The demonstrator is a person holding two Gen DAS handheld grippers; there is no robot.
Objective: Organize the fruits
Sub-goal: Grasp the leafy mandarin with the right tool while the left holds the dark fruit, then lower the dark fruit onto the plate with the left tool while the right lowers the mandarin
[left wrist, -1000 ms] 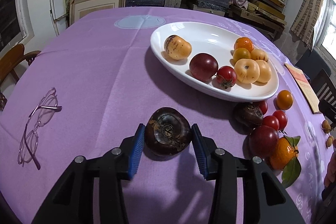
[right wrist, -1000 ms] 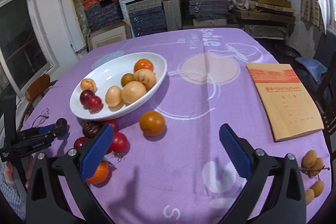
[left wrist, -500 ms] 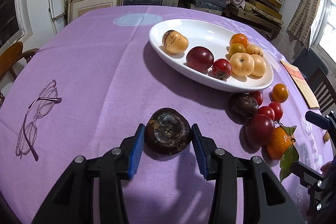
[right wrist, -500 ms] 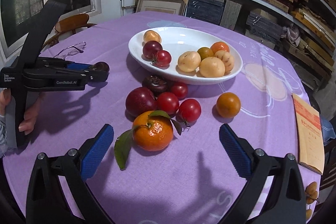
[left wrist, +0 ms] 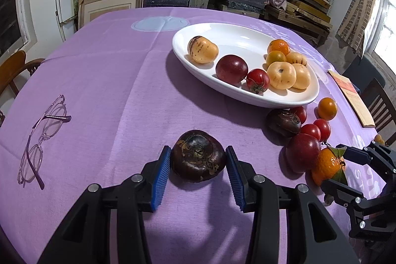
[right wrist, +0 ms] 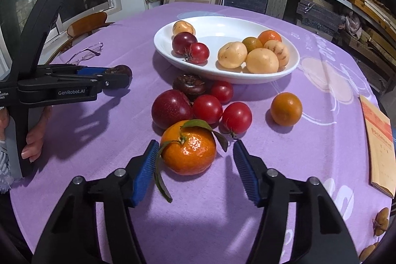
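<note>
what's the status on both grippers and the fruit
Left gripper shut on dark fruit. Right gripper closing around tangerine, right pad not touching. Tomatoes crowd behind.

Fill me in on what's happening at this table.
A person is sorting fruit into a white oval dish with two handheld grippers. The left gripper is shut on a dark mangosteen resting on the purple tablecloth. The right gripper has just been closing around a leafy mandarin; its right pad isn't touching yet. More fruit lies loose beside the dish.
</note>
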